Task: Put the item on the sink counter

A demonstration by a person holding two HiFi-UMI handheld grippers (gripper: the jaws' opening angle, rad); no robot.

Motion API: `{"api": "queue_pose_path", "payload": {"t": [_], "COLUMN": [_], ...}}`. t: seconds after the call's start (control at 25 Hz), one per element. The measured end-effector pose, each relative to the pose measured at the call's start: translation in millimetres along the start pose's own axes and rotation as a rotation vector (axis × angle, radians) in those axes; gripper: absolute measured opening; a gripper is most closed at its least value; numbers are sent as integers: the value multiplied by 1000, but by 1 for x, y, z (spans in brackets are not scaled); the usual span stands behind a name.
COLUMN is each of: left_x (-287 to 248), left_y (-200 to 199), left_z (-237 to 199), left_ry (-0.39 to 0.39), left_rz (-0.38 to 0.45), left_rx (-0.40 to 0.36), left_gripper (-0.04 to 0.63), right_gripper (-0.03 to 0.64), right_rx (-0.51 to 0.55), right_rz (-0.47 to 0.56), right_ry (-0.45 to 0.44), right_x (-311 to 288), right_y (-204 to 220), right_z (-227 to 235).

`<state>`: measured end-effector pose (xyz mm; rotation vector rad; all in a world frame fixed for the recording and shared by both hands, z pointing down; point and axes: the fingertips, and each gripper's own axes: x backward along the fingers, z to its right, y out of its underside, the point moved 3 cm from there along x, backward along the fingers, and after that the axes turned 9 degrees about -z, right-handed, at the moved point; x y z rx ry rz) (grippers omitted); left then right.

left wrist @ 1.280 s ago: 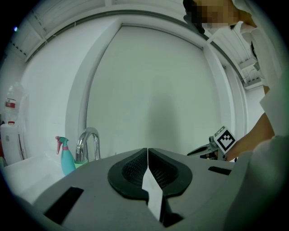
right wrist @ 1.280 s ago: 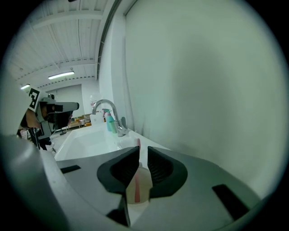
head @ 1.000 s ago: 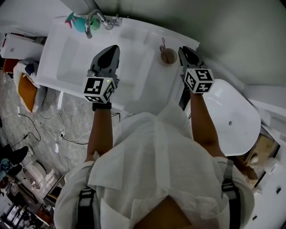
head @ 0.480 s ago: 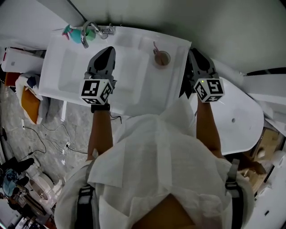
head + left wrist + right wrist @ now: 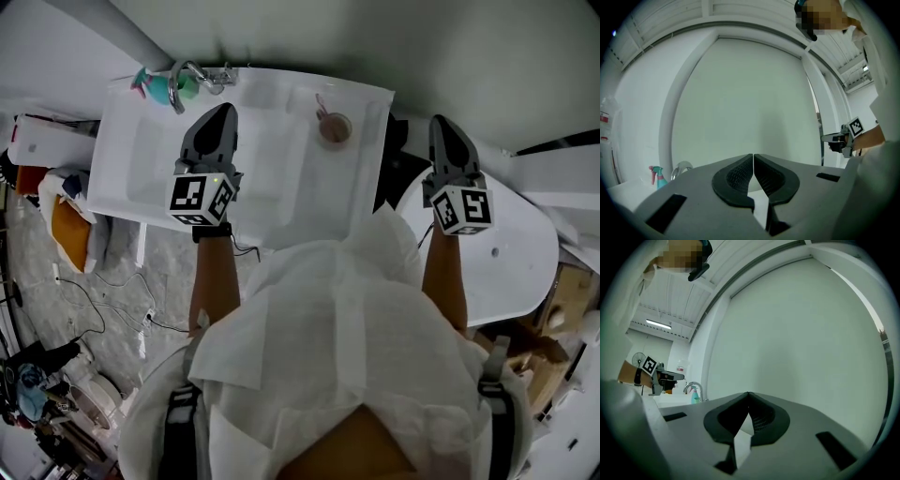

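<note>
Fingers pressed together, pinching nothing, on left gripper [image 5: 220, 114] above sink counter [image 5: 281, 202] with cup [image 5: 334, 128] right of tips, and on right gripper [image 5: 442, 127], cup left of tips.

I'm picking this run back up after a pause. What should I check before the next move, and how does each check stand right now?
1. Left gripper free: ok, jaws together, nothing between them.
2. Right gripper free: ok, jaws together, empty.
3. Cup with toothbrush upright on the sink counter: ok.
4. Faucet and spray bottle apart from both grippers: ok.
5. Which item goes next: cannot tell, neither gripper holds one.
</note>
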<state>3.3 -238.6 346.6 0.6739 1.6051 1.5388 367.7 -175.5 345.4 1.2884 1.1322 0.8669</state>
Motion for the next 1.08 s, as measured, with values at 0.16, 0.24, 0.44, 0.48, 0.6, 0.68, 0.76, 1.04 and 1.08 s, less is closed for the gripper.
{"api": "queue_pose_path", "payload": {"t": [0.16, 0.24, 0.44, 0.48, 0.6, 0.68, 0.76, 1.04, 1.08], "left_x": [0, 0, -1, -1, 0, 1, 1, 7, 8], "left_y": [-4, -4, -6, -6, -7, -7, -6, -8, -8], "left_z": [1, 1, 2, 1, 1, 1, 0, 4, 4], "left_ry": [1, 2, 3, 2, 3, 2, 0, 1, 0], "left_rz": [8, 9, 14, 15, 19, 20, 20, 23, 23], "left_rx": [-6, -9, -10, -10, -9, -9, -6, -8, -8], "left_gripper": [18, 18, 18, 18, 18, 18, 18, 18, 18], "right_gripper": [9, 9, 9, 9, 9, 9, 9, 9, 9], "right_rx": [-2, -3, 1, 5, 13, 13, 14, 12, 11], "right_rz": [-23, -31, -31, -30, -25, -23, -23, -23, -22], "right_ry": [32, 40, 46, 47, 51, 52, 51, 51, 52], "right_x": [7, 9, 12, 13, 13, 13, 12, 20, 20], "right_y": [3, 5, 6, 4, 1, 0, 0, -2, -2], "right_z": [5, 5, 5, 5, 4, 4, 4, 2, 2]}}
